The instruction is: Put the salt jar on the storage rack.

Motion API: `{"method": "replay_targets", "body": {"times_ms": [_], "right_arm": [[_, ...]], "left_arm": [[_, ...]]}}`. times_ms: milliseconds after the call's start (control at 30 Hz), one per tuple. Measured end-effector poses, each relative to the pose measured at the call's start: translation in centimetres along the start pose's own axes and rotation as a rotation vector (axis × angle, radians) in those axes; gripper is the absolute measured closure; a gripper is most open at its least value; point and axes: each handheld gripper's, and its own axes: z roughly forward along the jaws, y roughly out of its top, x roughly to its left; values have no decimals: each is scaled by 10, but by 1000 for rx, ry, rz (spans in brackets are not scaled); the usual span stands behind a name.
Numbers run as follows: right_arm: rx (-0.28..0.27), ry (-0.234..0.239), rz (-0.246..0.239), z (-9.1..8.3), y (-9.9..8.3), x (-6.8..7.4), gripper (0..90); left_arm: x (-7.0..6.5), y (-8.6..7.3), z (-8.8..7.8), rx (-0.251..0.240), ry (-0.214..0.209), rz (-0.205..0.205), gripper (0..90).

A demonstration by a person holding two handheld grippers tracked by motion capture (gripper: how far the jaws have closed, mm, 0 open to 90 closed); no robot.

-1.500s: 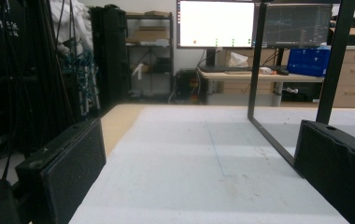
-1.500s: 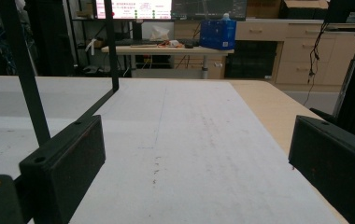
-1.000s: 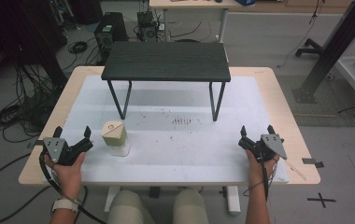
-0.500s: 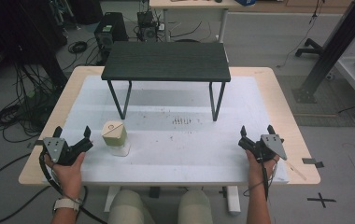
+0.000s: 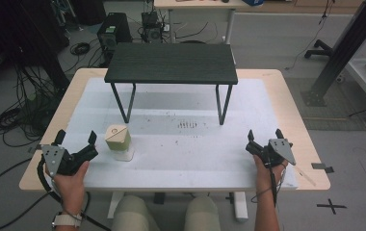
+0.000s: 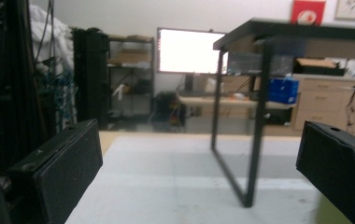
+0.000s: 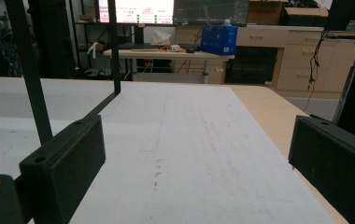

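Both of your claws are spread wide and holding nothing right now. The left claw (image 5: 75, 140) sits at the lower left of the frame, and the small beige carton (image 5: 118, 140) is just beside it on the white mat, standing upright, lower left of center. The right claw (image 5: 265, 137) is well apart from it, over at the lower right. The risk I see: come in low from the side and that right-hand jaw clips the carton and tips it. It looks shut, so I can't tell what's inside. The black stand (image 5: 171, 62) behind holds nothing.
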Motion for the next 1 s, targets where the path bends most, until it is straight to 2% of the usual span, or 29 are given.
{"method": "replay_targets", "body": {"times_ms": [133, 267, 300, 367, 500, 833, 1000], "right_arm": [[0, 1, 0, 0, 0, 0, 40], [-1, 2, 0, 0, 0, 0, 40], [-2, 2, 1, 0, 0, 0, 40], [-3, 3, 1, 0, 0, 0, 40], [-5, 6, 3, 0, 0, 0, 40], [-9, 8, 3, -1, 0, -1, 40], [-10, 7, 6, -1, 0, -1, 40]], "left_arm": [[-16, 12, -7, -37, -39, -10, 3], [-35, 21, -10, -48, -67, 29, 2], [-35, 21, -10, -48, -67, 29, 2], [-49, 23, -11, -52, -73, 47, 2], [-62, 20, -9, -40, -80, 59, 2], [-76, 13, -3, -11, -59, 69, 3], [-81, 4, 3, 19, -43, 74, 2]]}}
